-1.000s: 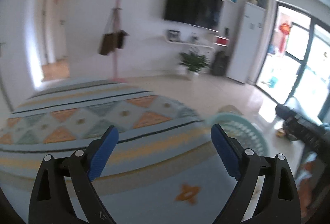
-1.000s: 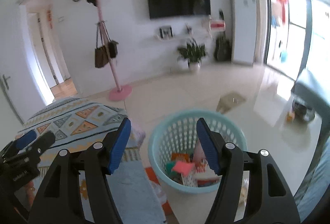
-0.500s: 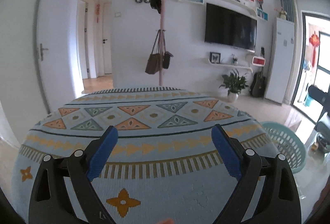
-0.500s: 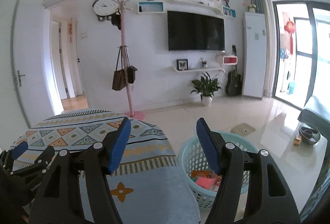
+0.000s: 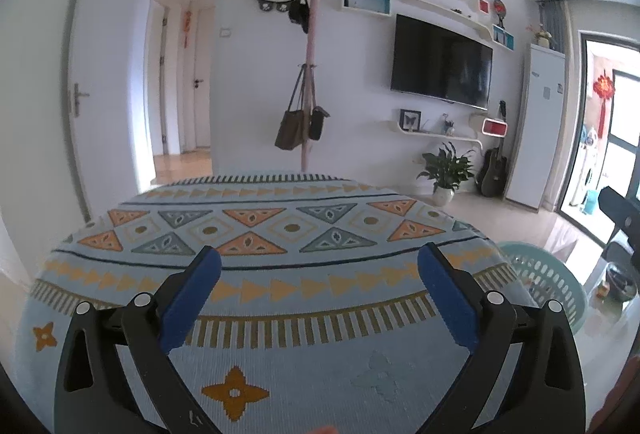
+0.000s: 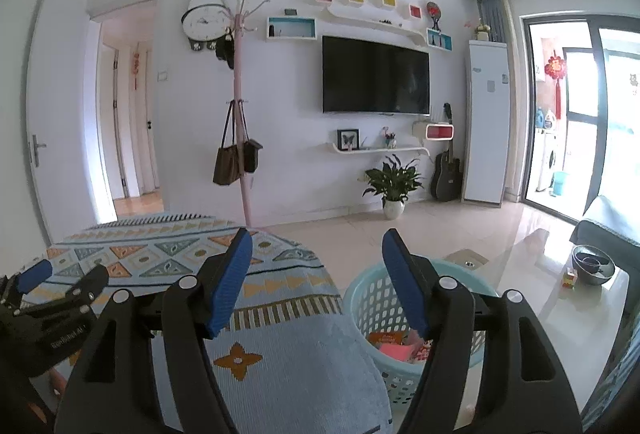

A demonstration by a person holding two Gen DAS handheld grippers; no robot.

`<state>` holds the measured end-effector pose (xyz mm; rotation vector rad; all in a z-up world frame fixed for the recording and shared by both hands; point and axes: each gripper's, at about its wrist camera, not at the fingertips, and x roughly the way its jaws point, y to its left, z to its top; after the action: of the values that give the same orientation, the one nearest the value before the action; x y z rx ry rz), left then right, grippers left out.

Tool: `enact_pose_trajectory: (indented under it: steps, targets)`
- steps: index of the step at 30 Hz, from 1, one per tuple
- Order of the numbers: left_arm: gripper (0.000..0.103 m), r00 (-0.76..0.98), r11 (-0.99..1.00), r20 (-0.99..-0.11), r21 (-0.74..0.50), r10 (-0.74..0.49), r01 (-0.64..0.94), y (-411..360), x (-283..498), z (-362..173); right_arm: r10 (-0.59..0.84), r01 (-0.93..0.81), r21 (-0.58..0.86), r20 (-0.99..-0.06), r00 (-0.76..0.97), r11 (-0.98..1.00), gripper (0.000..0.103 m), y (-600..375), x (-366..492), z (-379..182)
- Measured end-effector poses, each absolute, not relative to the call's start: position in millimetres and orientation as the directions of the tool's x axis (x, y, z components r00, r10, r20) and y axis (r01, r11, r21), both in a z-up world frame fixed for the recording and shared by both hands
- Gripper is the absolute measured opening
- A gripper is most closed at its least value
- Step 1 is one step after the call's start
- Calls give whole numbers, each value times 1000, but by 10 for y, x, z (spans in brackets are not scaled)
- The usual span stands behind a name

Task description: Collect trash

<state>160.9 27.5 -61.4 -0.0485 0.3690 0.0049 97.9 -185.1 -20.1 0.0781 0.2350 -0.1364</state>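
Over the patterned tablecloth [image 5: 280, 234] I hold my left gripper [image 5: 319, 266] and right gripper [image 6: 316, 254] spread wide and empty, both just opening more, with nothing between them, because the trash [image 6: 394, 348] lies in the green basket [image 6: 372, 298] beside the table.

White walls carry a black television [image 6: 376, 75], a round clock [image 6: 202, 20] and small shelves. A pink coat stand [image 6: 242, 106] holds bags. Glossy beige tiles [image 6: 500, 234] reflect daylight from the glass door [image 6: 580, 110].

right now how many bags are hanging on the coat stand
2: a brown tote bag on the stand's left side and a smaller dark bag beside it on the right. Others may hide behind.
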Motion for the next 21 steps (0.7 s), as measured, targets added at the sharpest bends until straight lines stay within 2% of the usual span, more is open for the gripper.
enact_pose_trajectory:
  steps: [21]
  targets:
    - [96, 930, 1000, -369, -20, 8, -16, 222, 1618, -615, -122, 149, 68, -300, 946, 986, 69, -1899, 1072, -419]
